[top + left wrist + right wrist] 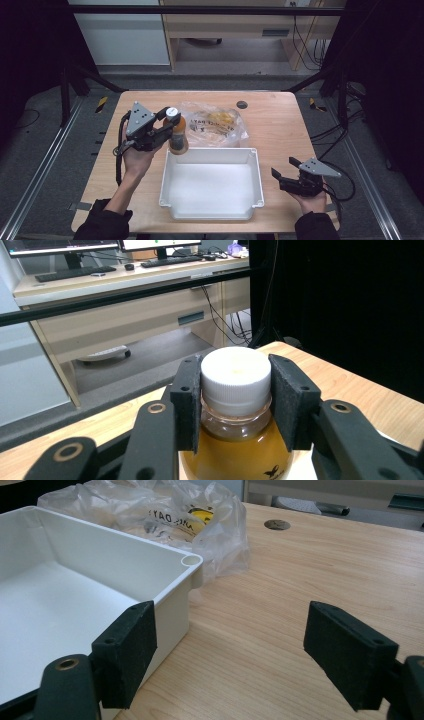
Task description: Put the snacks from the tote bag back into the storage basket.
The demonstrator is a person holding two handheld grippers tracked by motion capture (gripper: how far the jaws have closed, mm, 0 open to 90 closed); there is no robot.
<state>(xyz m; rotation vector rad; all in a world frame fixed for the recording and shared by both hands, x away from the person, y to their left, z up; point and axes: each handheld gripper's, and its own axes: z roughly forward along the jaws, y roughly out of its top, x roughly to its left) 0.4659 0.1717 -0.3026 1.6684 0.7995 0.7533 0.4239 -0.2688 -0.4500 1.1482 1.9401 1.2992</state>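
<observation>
Between left tongs [235, 405], upright bottle [235, 440], cap up.

The tabletop [280, 125] is evenly lit from above, while both sides of the high view are almost black. The white bin [212, 182] is bright, with soft glare. Shadows are weak. All pictures are slightly soft.
</observation>
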